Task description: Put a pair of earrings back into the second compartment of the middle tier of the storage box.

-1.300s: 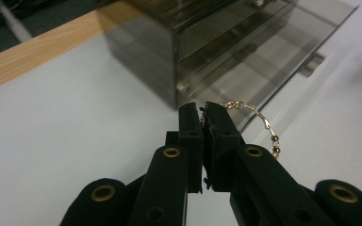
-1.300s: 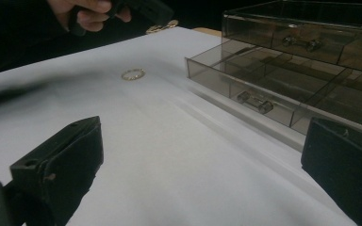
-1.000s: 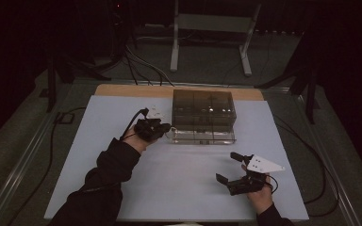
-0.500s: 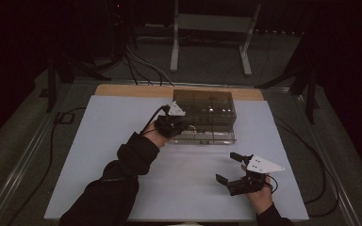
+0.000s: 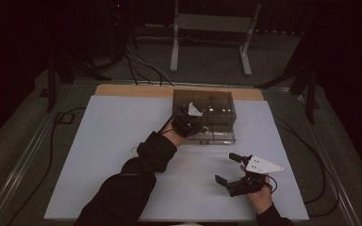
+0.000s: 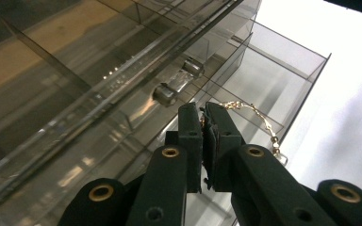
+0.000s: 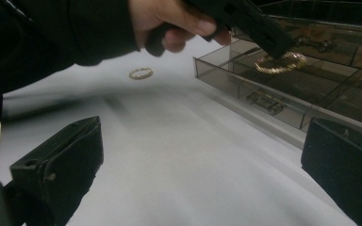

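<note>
Glossy smoked-plastic organizer box (image 5: 212, 117) (see-through walls), shiny gold metal chain (image 6: 252, 113), matt white tabletop (image 5: 108, 141).

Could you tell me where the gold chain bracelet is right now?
The gold chain bracelet hangs from the shut left gripper, over an open drawer of the smoky clear organiser box at the table's far middle.

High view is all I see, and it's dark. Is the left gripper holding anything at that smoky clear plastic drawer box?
Observer: Yes. The left gripper is shut on a thin gold chain, which hangs above an open drawer of the smoky clear plastic drawer box.
Operator: What's the speck by the left sleeve?
Observer: A small gold ring, lying on the white table.
Operator: And the right gripper?
Observer: The right gripper is open, with nothing between its jaws.
</note>
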Motion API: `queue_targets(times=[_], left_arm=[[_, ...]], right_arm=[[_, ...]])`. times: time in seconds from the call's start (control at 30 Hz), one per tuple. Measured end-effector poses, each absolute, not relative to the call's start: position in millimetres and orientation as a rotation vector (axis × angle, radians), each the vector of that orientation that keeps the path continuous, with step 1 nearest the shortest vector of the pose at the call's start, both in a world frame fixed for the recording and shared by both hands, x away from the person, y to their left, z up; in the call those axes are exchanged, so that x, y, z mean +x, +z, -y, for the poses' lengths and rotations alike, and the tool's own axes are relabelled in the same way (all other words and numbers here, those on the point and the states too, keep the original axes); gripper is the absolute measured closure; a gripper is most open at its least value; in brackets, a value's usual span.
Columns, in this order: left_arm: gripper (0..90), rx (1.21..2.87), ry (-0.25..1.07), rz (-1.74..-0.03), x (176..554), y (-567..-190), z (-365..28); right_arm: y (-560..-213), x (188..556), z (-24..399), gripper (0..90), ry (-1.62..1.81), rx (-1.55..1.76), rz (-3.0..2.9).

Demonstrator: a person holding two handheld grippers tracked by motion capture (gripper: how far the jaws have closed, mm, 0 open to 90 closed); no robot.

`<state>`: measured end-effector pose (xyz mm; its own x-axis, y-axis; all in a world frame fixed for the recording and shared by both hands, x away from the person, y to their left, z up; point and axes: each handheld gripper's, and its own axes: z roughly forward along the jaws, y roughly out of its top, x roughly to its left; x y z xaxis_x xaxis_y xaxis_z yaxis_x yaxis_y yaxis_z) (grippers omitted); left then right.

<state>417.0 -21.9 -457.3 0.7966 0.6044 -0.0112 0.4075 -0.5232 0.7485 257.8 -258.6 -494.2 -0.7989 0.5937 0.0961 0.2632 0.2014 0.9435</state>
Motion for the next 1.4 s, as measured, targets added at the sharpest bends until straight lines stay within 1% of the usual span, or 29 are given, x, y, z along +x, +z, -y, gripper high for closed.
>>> queue_targets(times=[0.13, 0.27, 0.3, 0.33, 0.37, 0.47, 0.77, 0.87, 0.9, 0.93, 0.97, 1.03, 1.1, 1.3, 1.33, 1.4], left_arm=[[86.5, 2.186, 0.318, -0.764, 417, -461, 27], [74.9, 2.17, 0.327, -0.761, 416, -460, 26], [74.9, 2.157, 0.324, -0.774, 414, -459, 23], [64.3, 2.145, 0.318, -0.78, 413, -458, 22], [58.7, 2.141, 0.312, -0.781, 412, -457, 20], [50.0, 2.136, 0.278, -0.762, 407, -454, 16], [36.2, 2.085, 0.226, -0.709, 388, -441, 1], [31.6, 2.08, 0.234, -0.696, 385, -438, -4], [31.6, 2.08, 0.234, -0.696, 385, -438, -4], [31.6, 2.057, 0.232, -0.693, 383, -433, -13], [28.3, 2.05, 0.227, -0.696, 382, -432, -16], [24.4, 2.052, 0.222, -0.697, 382, -429, -22], [17.8, 2.04, 0.207, -0.69, 381, -428, -29], [14.7, 2.026, 0.209, -0.689, 378, -424, -48], [11.0, 2.022, 0.202, -0.691, 377, -424, -50], [7.7, 2.02, 0.202, -0.691, 377, -423, -57]], right_arm=[[-494, 257, 258, 0.0, 1.624, 0.803, -2.201], [-494, 257, 257, 0.0, 1.628, 0.801, -2.201], [-494, 257, 257, 0.0, 1.625, 0.798, -2.205], [-494, 257, 257, 0.0, 1.621, 0.797, -2.209], [-494, 257, 257, 0.0, 1.623, 0.797, -2.208], [-494, 257, 257, 0.0, 1.619, 0.793, -2.21], [-494, 257, 257, 0.0, 1.621, 0.802, -2.205], [-494, 257, 257, 0.0, 1.618, 0.8, -2.206], [-494, 257, 257, 0.0, 1.617, 0.802, -2.206], [-494, 257, 257, 0.0, 1.617, 0.802, -2.206], [-494, 257, 257, 0.0, 1.624, 0.806, -2.201], [-494, 257, 257, 0.0, 1.622, 0.802, -2.2], [-494, 257, 258, 0.0, 1.622, 0.808, -2.199], [-495, 258, 257, 0.0, 1.62, 0.813, -2.199], [-494, 258, 257, 0.0, 1.624, 0.814, -2.196], [-494, 258, 257, 0.0, 1.624, 0.814, -2.197]])
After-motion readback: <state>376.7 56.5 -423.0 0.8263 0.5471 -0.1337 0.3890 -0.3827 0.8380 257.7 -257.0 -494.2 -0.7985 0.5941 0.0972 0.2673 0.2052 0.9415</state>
